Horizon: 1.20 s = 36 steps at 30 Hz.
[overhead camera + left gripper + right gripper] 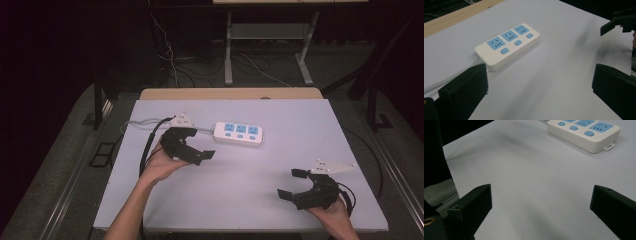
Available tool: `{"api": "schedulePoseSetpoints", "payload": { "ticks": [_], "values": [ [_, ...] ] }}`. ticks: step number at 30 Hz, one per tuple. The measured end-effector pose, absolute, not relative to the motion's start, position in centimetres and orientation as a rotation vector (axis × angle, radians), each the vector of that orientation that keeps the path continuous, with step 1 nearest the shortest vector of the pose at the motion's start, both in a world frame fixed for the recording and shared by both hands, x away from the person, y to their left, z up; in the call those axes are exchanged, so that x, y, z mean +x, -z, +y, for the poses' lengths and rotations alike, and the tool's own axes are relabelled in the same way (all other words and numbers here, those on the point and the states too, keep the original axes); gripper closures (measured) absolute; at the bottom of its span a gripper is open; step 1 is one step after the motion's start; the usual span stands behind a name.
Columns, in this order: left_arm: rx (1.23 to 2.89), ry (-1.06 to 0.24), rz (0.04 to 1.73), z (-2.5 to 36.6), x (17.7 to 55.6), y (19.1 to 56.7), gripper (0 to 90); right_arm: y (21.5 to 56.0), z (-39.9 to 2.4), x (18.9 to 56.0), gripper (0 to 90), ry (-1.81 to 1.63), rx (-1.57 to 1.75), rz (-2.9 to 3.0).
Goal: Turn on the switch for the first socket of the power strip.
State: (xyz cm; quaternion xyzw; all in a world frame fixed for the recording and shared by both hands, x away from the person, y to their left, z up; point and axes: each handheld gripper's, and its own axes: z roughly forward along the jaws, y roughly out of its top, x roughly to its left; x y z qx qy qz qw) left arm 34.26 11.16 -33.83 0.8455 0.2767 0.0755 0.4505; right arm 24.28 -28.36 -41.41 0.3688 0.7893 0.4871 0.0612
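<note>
Nearest, at five o'clock, the right gripper [296, 183] hovers with jaws spread, empty. Farther in, at nine o'clock, the left gripper [200, 150] is likewise spread and empty. Just beyond it toward one o'clock lies the power strip [239, 133], long axis left-right; the left gripper is nearer. No containers.

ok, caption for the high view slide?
Both open grippers, left and right, hover over the table near a white power strip.

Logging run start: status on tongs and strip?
Left tongs open, empty, near power strip. Right tongs open, empty, well short of it. Strip flat on table, nothing plugged in, path unobstructed.
</note>
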Motion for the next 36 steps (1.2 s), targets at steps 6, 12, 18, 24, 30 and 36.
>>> {"api": "schedulePoseSetpoints", "payload": {
  "ticks": [6, 12, 18, 24, 30, 36],
  "values": [
    [2.108, -0.189, 0.678, 10.7, 35.2, 33.3, 0.0, 41.4, -28.4, 24.3, 3.5, -1.47, 1.118, 2.388],
    [2.126, -0.189, 0.672, 10.2, 35.9, 32.9, 0.0, 41.5, -28.4, 24.3, 3.5, -1.466, 1.119, 2.389],
    [2.15, -0.193, 0.659, 9.8, 36.7, 32.4, 0.0, 41.5, -28.3, 24.3, 3.5, -1.461, 1.114, 2.393],
    [2.162, -0.193, 0.663, 9.4, 37.6, 32.2, 0.0, 41.5, -28.4, 24.3, 3.4, -1.459, 1.117, 2.392],
    [2.184, -0.192, 0.66, 9.0, 38.4, 32.0, 0.0, 41.5, -28.4, 24.3, 3.5, -1.457, 1.118, 2.391],
    [2.205, -0.184, 0.662, 8.5, 39.3, 32.3, 0.0, 41.5, -28.4, 24.3, 3.5, -1.458, 1.118, 2.393]
  ]
}}
